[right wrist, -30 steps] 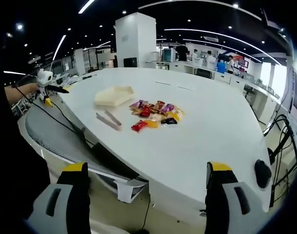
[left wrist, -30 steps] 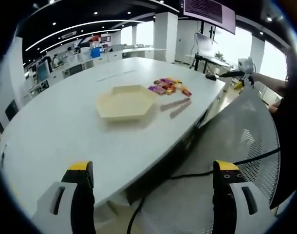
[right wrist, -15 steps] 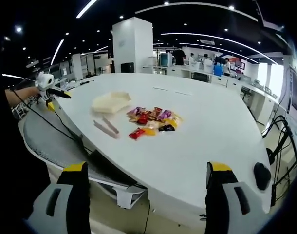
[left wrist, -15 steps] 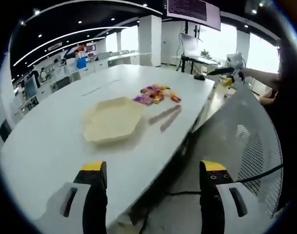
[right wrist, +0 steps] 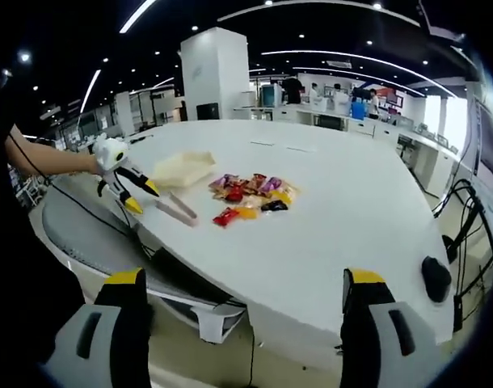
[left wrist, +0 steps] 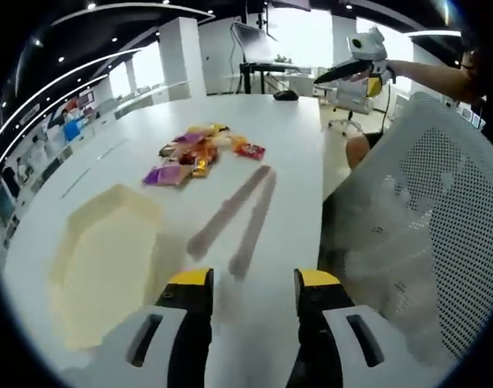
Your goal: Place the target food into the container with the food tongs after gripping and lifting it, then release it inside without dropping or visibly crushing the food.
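Note:
The food tongs (left wrist: 234, 214) lie flat on the white table (left wrist: 295, 162), just ahead of my left gripper (left wrist: 253, 279), which is open with nothing between its narrowed jaws. A cream hexagonal container (left wrist: 101, 259) sits to the left of the tongs. Beyond them lies a pile of wrapped snacks (left wrist: 194, 149). From the right gripper view, the left gripper (right wrist: 140, 196) hovers at the table edge beside the tongs (right wrist: 178, 210), with the container (right wrist: 182, 168) and snacks (right wrist: 250, 194) past it. My right gripper (right wrist: 245, 279) stands wide open off the table's near edge.
A white mesh chair (left wrist: 424, 210) stands close on the right of the left gripper. A hand holds the right gripper (left wrist: 360, 61) above the far table corner. A dark rounded object (right wrist: 436, 279) and cables hang at the table's right side. Desks and people fill the far room.
The left gripper has moved forward and down over the table toward the tongs, and its jaws have narrowed. The right gripper has barely moved and stays wide open.

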